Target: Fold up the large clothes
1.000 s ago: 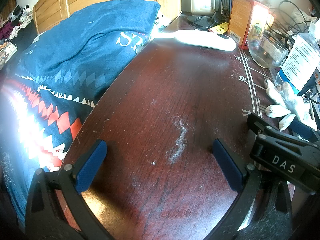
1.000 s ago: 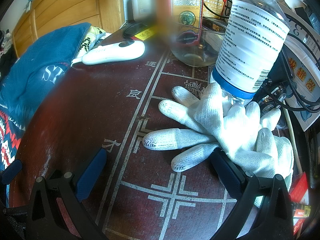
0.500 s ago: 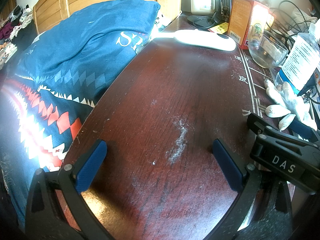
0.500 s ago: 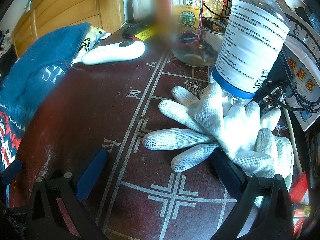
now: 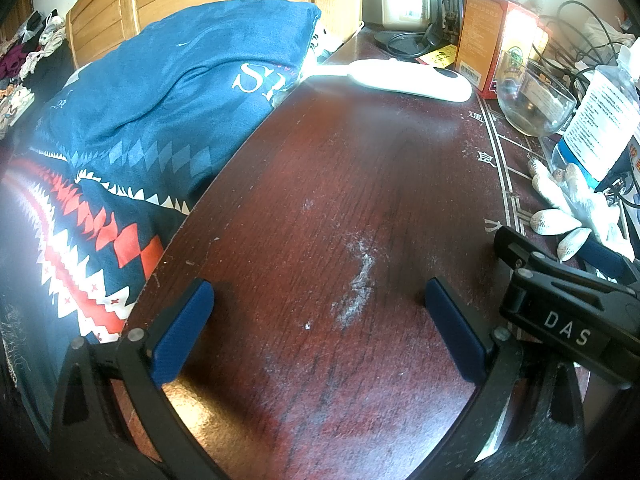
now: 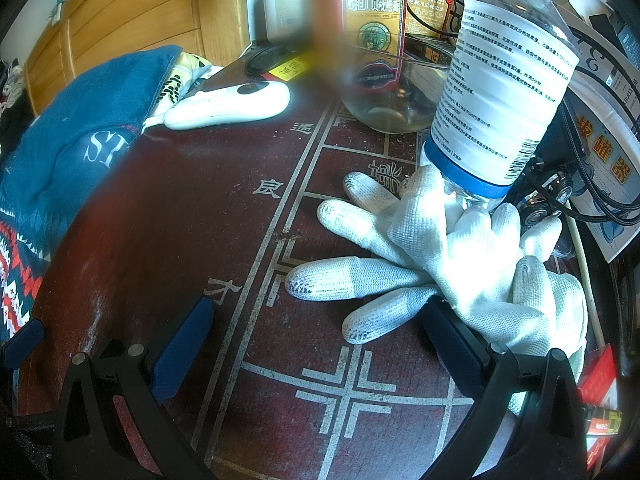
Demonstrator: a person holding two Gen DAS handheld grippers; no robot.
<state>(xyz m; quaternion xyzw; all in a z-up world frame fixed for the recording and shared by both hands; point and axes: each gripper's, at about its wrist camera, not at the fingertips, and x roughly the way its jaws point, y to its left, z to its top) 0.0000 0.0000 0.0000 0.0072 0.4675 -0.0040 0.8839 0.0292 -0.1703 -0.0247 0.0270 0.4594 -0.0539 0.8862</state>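
Left wrist view: your left gripper sat spread wide over the bare table, the blue patterned garment off to its left. Right wrist view: your right gripper gaped too, white gloves touching its right finger, garment far left.

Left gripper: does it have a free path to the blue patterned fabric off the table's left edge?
Probably yes. The left gripper is open and empty over bare table, and the blue patterned fabric lies just beyond the left edge with nothing between. The clutter is all on the right.
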